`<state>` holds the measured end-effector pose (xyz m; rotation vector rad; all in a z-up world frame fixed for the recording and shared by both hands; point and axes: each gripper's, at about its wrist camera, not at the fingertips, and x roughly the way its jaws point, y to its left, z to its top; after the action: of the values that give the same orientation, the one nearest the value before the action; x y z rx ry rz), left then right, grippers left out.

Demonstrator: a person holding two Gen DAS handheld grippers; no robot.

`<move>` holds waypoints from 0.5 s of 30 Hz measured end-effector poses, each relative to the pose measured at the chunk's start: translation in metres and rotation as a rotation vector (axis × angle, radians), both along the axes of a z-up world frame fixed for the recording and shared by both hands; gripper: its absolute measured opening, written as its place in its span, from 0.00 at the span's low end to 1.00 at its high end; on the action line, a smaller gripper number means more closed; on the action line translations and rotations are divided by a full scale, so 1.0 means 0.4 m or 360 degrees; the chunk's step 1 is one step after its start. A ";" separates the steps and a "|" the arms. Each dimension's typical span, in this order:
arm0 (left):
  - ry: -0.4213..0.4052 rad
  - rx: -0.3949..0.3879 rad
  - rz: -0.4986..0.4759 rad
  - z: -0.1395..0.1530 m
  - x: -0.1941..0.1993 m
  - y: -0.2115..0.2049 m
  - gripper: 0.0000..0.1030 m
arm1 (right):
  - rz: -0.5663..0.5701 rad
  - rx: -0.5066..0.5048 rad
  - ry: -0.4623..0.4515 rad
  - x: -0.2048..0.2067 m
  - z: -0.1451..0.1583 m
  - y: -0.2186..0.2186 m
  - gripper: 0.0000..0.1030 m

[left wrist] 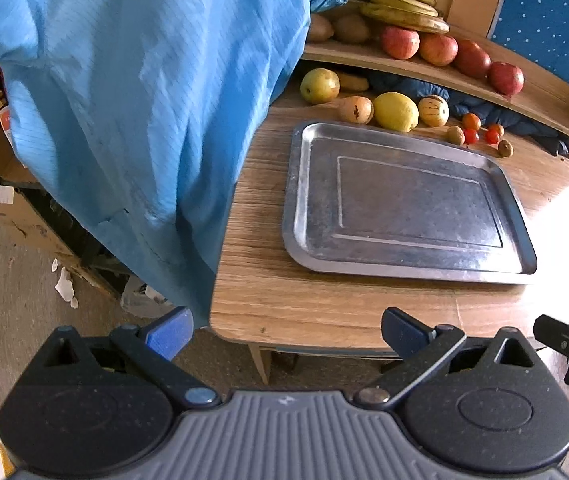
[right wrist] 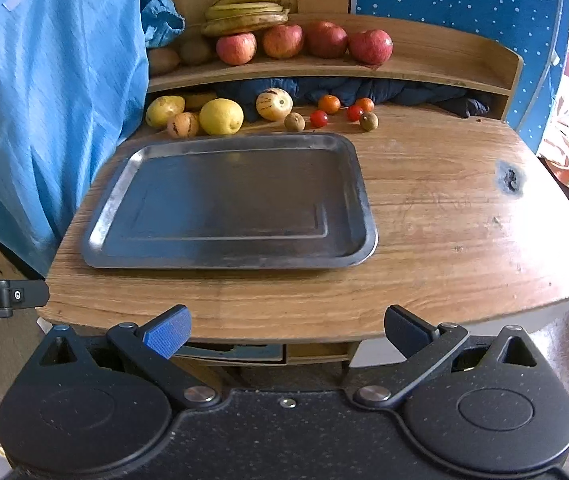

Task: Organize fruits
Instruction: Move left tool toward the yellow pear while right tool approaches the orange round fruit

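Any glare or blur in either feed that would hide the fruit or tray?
Left wrist view: sunlight blows out the table at right beside the tray; fruit stays clear. Right wrist view: milder sheen on the table's right side, tray and lemon sharp. Both bend straight edges, fisheye style.

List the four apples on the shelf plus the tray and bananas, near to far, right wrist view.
Near to far: metal tray → apples on the shelf → bananas behind them. The four apples sit in one row, so there is no clear depth order among them.
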<state>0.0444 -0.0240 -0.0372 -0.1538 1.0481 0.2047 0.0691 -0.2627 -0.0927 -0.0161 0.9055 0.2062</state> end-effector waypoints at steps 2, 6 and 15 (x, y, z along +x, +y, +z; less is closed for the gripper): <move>0.0007 0.0005 0.0014 -0.001 0.010 -0.013 0.99 | 0.0017 -0.0007 -0.0001 0.018 0.001 -0.012 0.99; 0.0030 0.0018 0.0053 -0.005 0.039 -0.035 0.99 | 0.0060 -0.0012 0.0001 0.060 0.002 -0.036 0.99; 0.0034 -0.0042 0.0112 -0.013 0.109 -0.079 0.99 | 0.0200 -0.0001 -0.0011 0.143 0.008 -0.066 0.99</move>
<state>0.0880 -0.0555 -0.0425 -0.2127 1.0680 0.2568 0.1263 -0.2891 -0.0897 -0.0743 0.8984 0.3227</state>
